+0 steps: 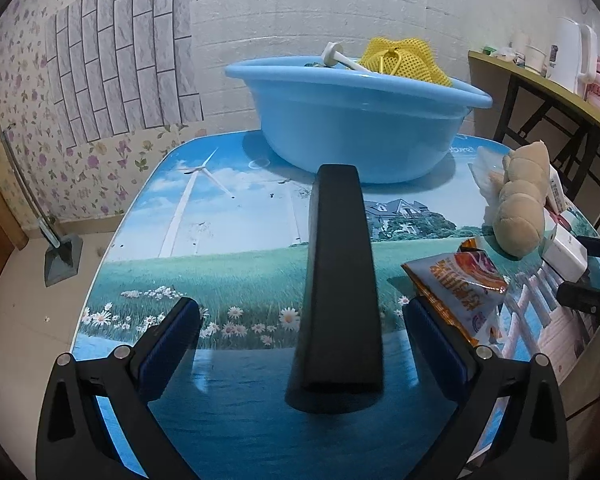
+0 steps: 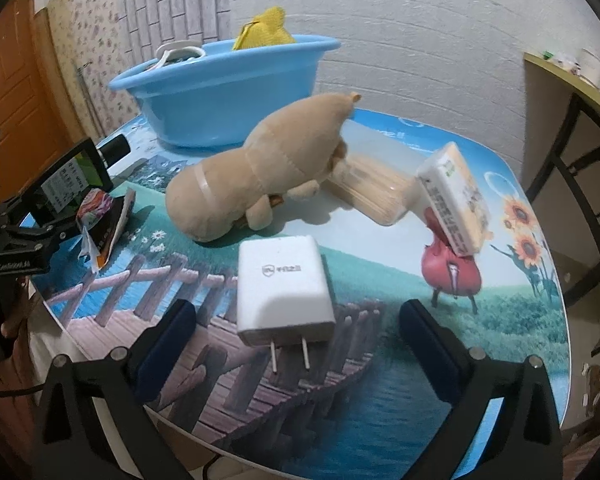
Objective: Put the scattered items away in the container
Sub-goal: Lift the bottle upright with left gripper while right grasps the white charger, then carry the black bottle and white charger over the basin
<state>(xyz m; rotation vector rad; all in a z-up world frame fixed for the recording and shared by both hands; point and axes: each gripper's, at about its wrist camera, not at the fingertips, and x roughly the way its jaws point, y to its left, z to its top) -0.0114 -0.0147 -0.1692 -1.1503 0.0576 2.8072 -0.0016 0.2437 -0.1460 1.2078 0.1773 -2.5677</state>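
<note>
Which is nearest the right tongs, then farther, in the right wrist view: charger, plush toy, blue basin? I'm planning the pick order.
1. Charger: lies between the open tongs, prongs toward them.
2. Plush toy: behind the charger, mid-table.
3. Blue basin: far edge, left of centre.

black bar point(image 1: 340, 280) blocks centre, open table point(image 1: 228, 208) left

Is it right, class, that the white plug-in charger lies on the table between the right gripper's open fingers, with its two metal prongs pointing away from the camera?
Not quite. In the right wrist view, the white plug-in charger lies on the table before the open right gripper, but its prongs point toward the camera.
</note>
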